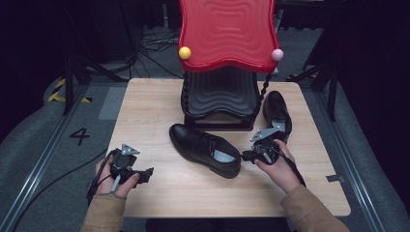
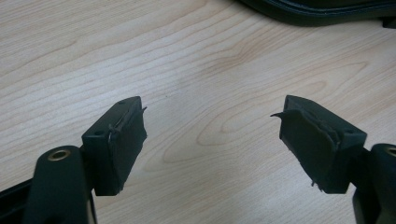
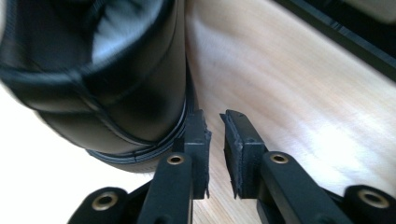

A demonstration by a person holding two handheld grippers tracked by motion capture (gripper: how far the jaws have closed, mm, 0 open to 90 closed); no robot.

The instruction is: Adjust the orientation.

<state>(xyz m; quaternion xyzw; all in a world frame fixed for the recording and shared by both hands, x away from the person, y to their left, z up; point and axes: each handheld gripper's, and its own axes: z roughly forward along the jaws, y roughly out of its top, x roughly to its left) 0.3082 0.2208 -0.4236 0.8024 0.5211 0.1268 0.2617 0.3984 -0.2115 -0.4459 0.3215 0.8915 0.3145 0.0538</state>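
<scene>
A black leather shoe lies in the middle of the wooden table, toe to the far left, heel toward my right gripper. In the right gripper view the shoe's heel touches the left jaw's outer side. That gripper has its jaws almost together, a thin gap and nothing between them. A second black shoe stands behind the right hand. My left gripper rests near the front left, open and empty over bare wood, with the shoe's sole edge farther ahead.
A shoe rack with black wavy shelves and a red wavy top stands at the back centre of the table. Its dark base runs across the right gripper view's upper right. Cables lie on the floor beyond.
</scene>
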